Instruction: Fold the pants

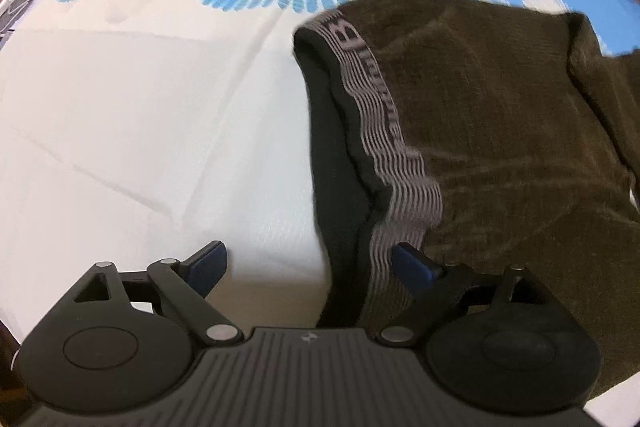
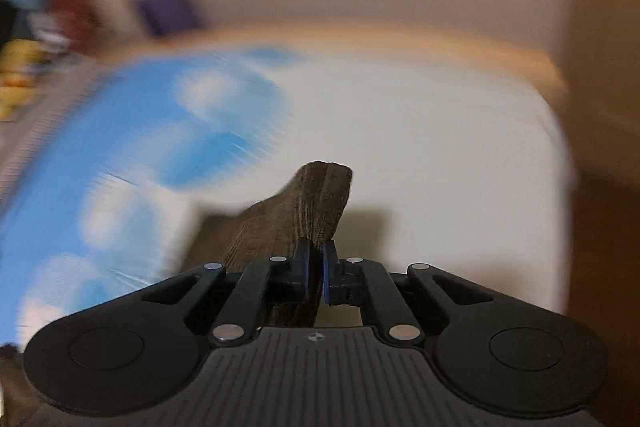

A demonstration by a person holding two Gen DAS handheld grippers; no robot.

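Lying on the bed (image 1: 120, 115) near its blue-patterned end, the pants (image 1: 500, 131) are looking soft and limp, best held by waistband (image 1: 384, 131) or hem. The left gripper (image 1: 316, 267) is hovering spread apart over the waistband; the right gripper (image 2: 317, 267) is pinching a lifted fold.

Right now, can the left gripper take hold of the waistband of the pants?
Probably yes. The left gripper is open, and the grey waistband of the pants already runs between its fingers; nothing lies over it there.
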